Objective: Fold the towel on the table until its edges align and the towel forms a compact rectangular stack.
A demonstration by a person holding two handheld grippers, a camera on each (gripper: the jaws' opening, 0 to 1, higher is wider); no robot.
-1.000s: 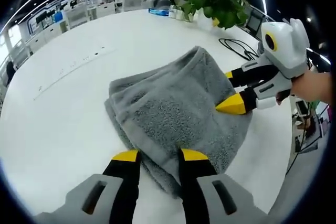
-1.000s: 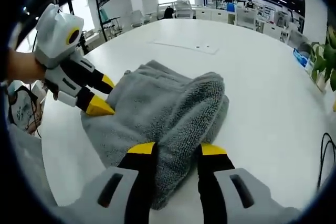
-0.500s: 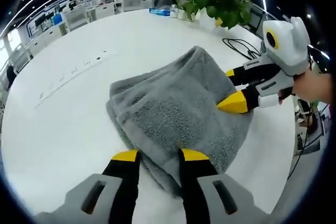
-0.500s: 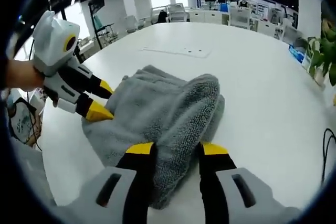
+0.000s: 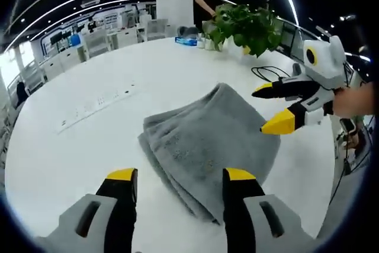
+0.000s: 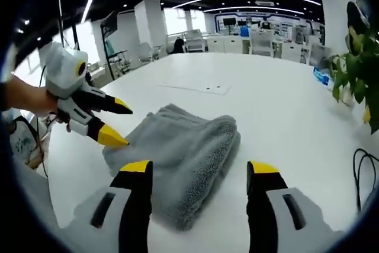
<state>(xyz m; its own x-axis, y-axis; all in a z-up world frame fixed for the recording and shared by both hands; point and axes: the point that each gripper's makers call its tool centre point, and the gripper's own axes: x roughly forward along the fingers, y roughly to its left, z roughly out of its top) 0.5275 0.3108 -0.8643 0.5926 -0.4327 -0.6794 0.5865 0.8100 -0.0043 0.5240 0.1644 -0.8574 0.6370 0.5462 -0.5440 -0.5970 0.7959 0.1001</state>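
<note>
- The towel (image 5: 210, 143) is lying folded in several layers on the white counter (image 5: 89, 140), in front of both grippers; in the right gripper view the towel (image 6: 174, 161) is showing a rounded, thick fold along one side and stacked edges nearer the camera.
- It is looking like soft, thick terry: light, limp, likely to sag and slump when lifted, and grippy enough not to slide much on the counter. The layered corners near the cameras seem the best places to pinch, taking all layers together so the stack is not peeling apart.
- The edges are not lining up neatly; the outline is reading more as a lumpy wedge than a rectangle, so I judge some squaring is remaining.
- The left gripper (image 5: 177, 176) is hovering with jaws spread wide, holding nothing, the near towel edge lying between them.
- The right gripper (image 6: 198, 167) is likewise standing wide apart and empty above the towel.
- Farther out, a potted plant (image 5: 246, 16) and a black cable (image 5: 266, 72) are sitting on the counter.
</note>
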